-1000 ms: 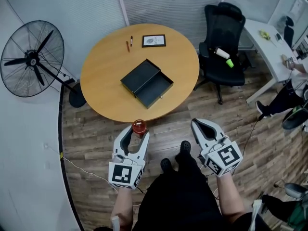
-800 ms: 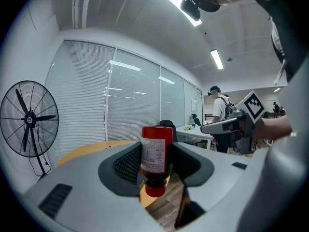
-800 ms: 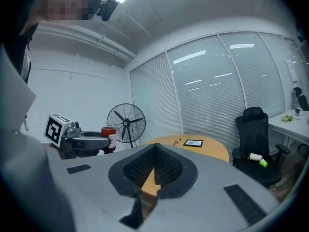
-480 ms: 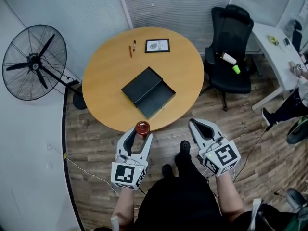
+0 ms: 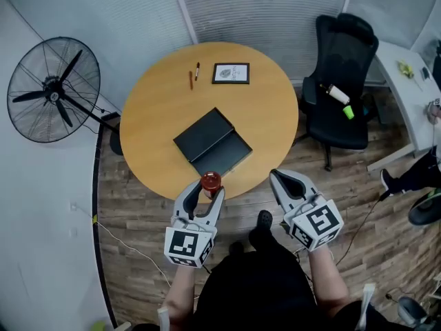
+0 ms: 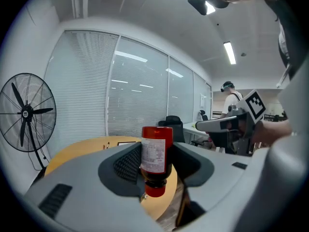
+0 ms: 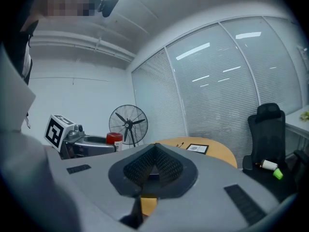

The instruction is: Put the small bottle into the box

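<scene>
My left gripper (image 5: 210, 190) is shut on the small bottle (image 5: 211, 181), a dark red bottle with a white label (image 6: 155, 153) held upside down, its red cap pointing down. It hangs over the near edge of the round wooden table (image 5: 158, 109), just short of the open black box (image 5: 212, 143). The box lies mid-table with its lid folded back to the far left. My right gripper (image 5: 281, 183) is shut with nothing between its jaws (image 7: 153, 164), to the right of the left one and off the table's near edge.
A framed picture (image 5: 231, 73) and two pens (image 5: 193, 75) lie at the table's far side. A standing fan (image 5: 49, 88) is at the left, a black office chair (image 5: 341, 88) with a bottle on its seat at the right. A white desk (image 5: 410, 81) stands far right.
Both grippers and the person have come forward toward the table. The bottle in the left gripper now hangs over the table's near edge, closer to the box.
</scene>
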{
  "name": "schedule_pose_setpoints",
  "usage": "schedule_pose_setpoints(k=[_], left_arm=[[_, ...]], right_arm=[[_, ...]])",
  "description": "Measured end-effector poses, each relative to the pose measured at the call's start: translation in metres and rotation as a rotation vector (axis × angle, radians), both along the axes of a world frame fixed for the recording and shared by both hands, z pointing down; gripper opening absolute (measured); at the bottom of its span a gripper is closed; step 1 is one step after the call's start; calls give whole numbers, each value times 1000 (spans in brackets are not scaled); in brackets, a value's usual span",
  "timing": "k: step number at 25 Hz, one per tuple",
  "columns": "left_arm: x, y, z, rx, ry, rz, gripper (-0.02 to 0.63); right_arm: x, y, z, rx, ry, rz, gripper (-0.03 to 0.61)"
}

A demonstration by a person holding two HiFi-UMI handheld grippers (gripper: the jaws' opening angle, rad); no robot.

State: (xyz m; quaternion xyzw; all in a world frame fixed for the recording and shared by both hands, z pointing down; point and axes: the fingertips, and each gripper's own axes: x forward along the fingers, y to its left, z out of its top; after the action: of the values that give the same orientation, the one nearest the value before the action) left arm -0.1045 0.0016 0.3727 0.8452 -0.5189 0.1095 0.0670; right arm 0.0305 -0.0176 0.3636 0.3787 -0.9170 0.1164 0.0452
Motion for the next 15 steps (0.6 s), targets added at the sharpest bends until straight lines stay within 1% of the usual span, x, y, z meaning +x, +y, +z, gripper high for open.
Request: schedule_pose_setpoints(k=[4, 8, 15], left_arm=[[21, -16, 7, -16, -23, -10, 192], [39, -33, 13, -26, -42, -20, 192], [56, -50, 21, -44, -63, -45, 192]], right_arm=[[2, -16, 4, -4, -8, -55, 11], [12, -32, 10, -19, -20, -90, 11], [23, -53, 20, -42, -29, -124, 11]])
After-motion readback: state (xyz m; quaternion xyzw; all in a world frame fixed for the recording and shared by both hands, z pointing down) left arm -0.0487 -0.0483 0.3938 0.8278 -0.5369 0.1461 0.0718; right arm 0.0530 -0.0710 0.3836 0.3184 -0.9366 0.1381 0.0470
